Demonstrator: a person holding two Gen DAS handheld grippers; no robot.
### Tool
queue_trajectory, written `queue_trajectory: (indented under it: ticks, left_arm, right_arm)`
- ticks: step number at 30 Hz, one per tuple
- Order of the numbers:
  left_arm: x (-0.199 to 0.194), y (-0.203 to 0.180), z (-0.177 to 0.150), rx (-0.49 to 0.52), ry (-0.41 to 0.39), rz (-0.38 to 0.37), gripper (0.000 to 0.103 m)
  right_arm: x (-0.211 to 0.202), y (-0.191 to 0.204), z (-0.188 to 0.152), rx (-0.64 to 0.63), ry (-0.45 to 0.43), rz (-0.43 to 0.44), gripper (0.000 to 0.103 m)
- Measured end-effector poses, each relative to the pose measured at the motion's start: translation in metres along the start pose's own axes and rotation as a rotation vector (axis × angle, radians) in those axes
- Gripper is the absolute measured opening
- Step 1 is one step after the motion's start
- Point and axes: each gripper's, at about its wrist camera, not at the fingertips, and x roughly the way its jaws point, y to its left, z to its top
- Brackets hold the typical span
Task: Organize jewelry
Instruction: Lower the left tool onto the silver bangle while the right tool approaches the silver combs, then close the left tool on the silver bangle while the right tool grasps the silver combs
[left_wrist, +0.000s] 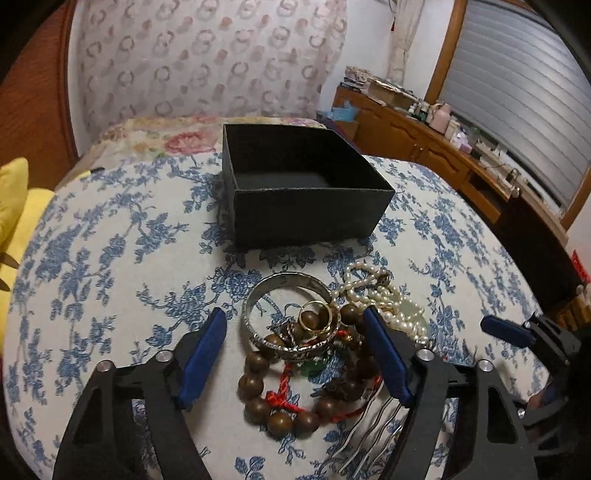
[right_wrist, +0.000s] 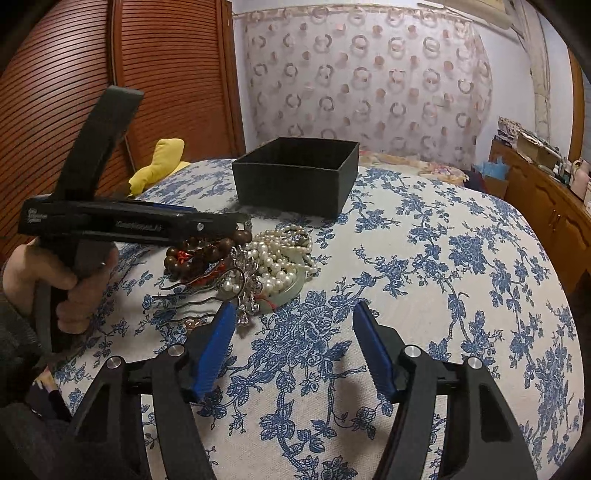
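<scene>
An open black box (left_wrist: 303, 192) stands on the blue-floral cloth; it also shows in the right wrist view (right_wrist: 295, 177). In front of it lies a jewelry pile: a silver bangle (left_wrist: 258, 299), a gold ring (left_wrist: 317, 319), a brown wooden bead bracelet (left_wrist: 258, 398) with red cord, a pearl necklace (left_wrist: 373, 291) and a metal hair comb (left_wrist: 373, 424). My left gripper (left_wrist: 295, 317) is open with its fingers either side of the pile, just above it. My right gripper (right_wrist: 293, 314) is open and empty over bare cloth, right of the pearls (right_wrist: 277, 254).
A yellow cushion (right_wrist: 159, 162) lies at the far left edge of the bed. A wooden cabinet (left_wrist: 443, 155) with clutter stands to the right. A patterned curtain (right_wrist: 369, 74) hangs behind. The left gripper's body (right_wrist: 110, 221) and the hand holding it fill the right view's left side.
</scene>
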Motion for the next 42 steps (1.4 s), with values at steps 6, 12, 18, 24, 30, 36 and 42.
queue_trajectory:
  ticks: [6, 12, 18, 24, 30, 36, 42]
  left_arm:
    - [0.01, 0.007, 0.002, -0.019, 0.033, -0.02, 0.062]
    - [0.013, 0.004, 0.004, 0.007, 0.029, -0.002, 0.056]
    - [0.0, 0.006, 0.001, 0.0, -0.009, 0.01, 0.055]
    - [-0.025, 0.006, -0.005, -0.012, -0.073, 0.01, 0.055]
    - [-0.042, 0.006, -0.014, -0.023, -0.112, 0.015, 0.055]
    - [-0.049, 0.005, -0.021, -0.02, -0.124, 0.021, 0.055]
    - [-0.052, 0.007, -0.023, -0.021, -0.134, 0.021, 0.055]
  right_arm:
    - [-0.001, 0.0, 0.0, -0.001, 0.001, 0.0, 0.068]
    - [-0.001, 0.002, 0.001, -0.009, -0.003, -0.007, 0.068]
    - [-0.001, 0.002, 0.001, -0.012, -0.002, -0.008, 0.068]
    - [0.0, 0.004, 0.002, -0.026, 0.012, 0.001, 0.064]
    - [0.005, 0.01, 0.013, -0.033, 0.026, 0.047, 0.057]
    - [0.02, 0.025, 0.026, -0.099, 0.054, 0.076, 0.052]
    - [0.043, 0.024, 0.033, -0.115, 0.118, 0.089, 0.04]
